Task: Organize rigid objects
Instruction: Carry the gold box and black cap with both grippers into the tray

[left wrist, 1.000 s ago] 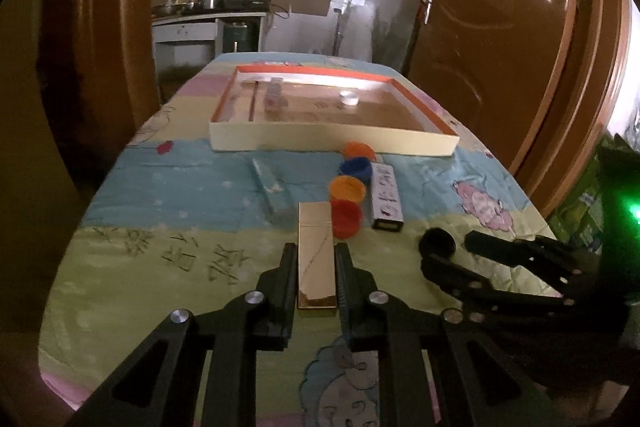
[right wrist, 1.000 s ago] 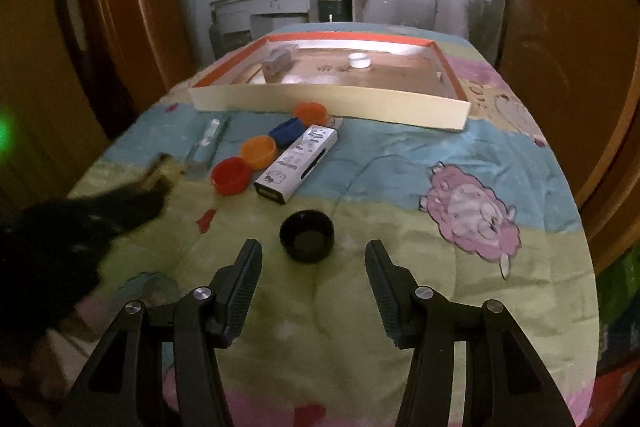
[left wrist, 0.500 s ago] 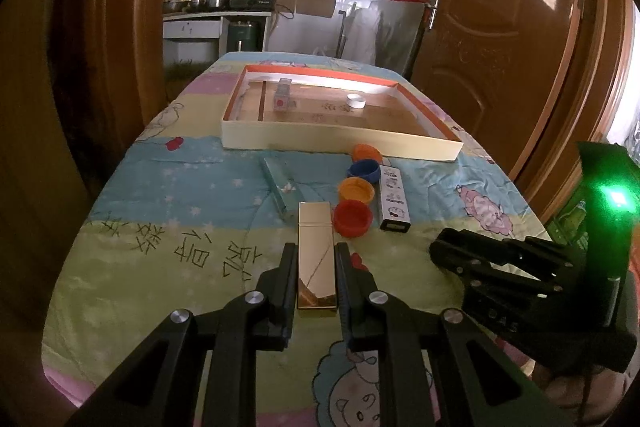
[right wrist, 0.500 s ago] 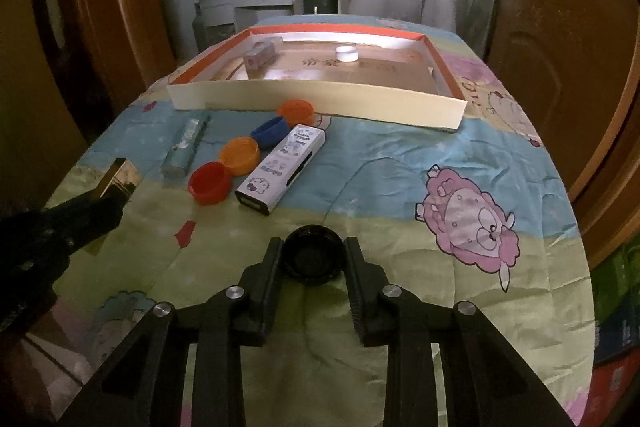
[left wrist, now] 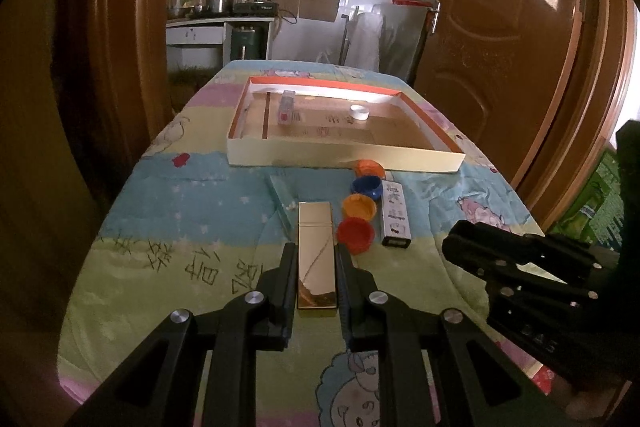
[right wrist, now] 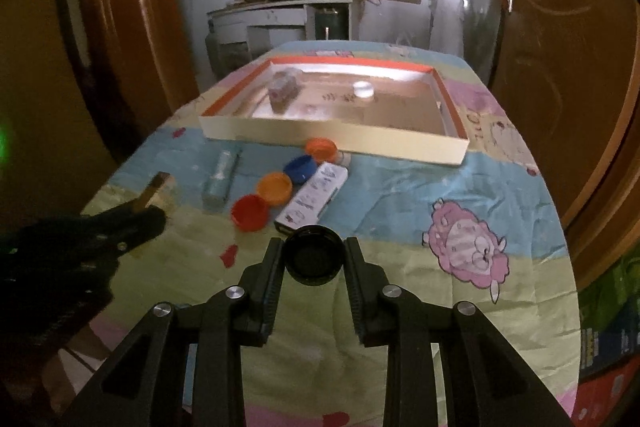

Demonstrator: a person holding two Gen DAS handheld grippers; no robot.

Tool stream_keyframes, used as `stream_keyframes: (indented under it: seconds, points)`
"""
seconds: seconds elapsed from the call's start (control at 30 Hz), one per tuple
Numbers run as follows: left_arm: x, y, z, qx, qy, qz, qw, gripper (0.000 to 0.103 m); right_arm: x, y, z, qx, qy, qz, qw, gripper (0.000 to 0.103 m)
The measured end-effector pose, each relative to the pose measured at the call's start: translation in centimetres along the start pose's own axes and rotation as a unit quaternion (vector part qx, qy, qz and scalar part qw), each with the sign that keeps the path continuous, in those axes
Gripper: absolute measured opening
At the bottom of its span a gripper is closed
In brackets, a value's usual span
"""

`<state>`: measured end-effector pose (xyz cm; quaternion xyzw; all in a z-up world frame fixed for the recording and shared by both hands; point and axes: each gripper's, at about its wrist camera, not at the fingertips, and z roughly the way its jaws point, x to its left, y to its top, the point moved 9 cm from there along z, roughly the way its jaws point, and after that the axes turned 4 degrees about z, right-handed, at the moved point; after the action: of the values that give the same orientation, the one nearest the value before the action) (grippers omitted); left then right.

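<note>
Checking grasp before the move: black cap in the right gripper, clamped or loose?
Clamped. The right gripper has both fingers pressed against the sides of the black cap, which faces hollow side to the camera.

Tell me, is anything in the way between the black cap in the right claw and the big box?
Yes, a little. The black cap sits in the right claw. Between it and the box lie a white carton and loose caps: red, orange, blue. Carried above them, nothing blocks it, and the box's near wall looks low.

Left hand-held gripper clamping gold box, caps beside
</note>
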<state>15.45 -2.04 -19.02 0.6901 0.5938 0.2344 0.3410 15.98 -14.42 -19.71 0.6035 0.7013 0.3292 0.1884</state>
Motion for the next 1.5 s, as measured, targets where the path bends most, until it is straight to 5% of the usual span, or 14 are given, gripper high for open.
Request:
stream_keyframes:
  seconds: [0.5,1.5]
  points:
    - [1.1,3.1,1.4,0.003,0.042,0.021,0.9989,0.018,-0.7,2.9,0.1,-0.005,0.012,0.026,1.0,0.03]
    - [-0.2,11.9,7.1,0.016,0.022,0.042,0.9987,0.018,-4.4,9.8,3.5,-0.007,0.011,0.063,0.998,0.03]
